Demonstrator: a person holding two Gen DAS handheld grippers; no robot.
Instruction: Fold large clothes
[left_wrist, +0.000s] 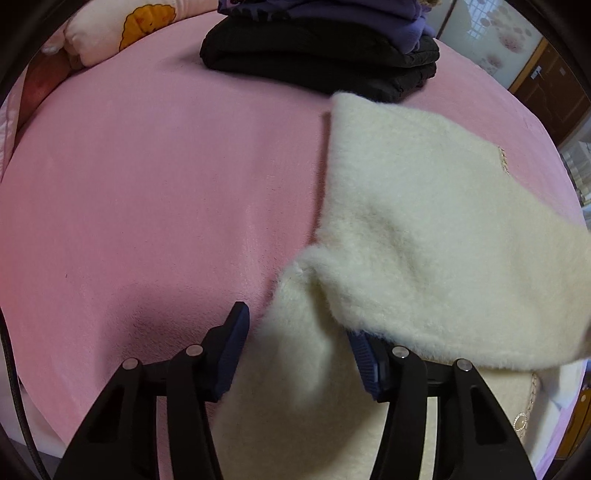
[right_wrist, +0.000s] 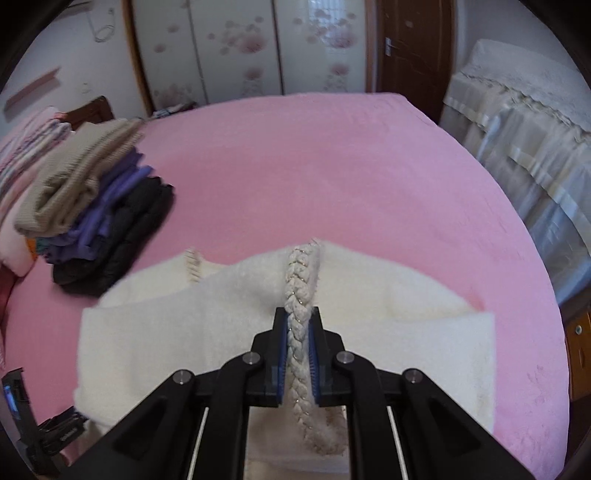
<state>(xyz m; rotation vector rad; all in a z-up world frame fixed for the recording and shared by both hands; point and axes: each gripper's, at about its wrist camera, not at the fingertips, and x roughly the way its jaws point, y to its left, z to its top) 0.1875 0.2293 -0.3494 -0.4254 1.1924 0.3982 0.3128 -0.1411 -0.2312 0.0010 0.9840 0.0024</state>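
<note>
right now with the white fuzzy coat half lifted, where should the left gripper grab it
Take the fuzzy coat by its near fold, the thick edge already lying between the left gripper fingers, coming down from above. The right gripper holds the braided trim, so a matching grip on this side would probably lift it evenly.

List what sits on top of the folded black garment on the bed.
A folded purple garment lies on the black garment, with a beige knit topping the stack. Whether anything lies between those layers is hidden.
</note>
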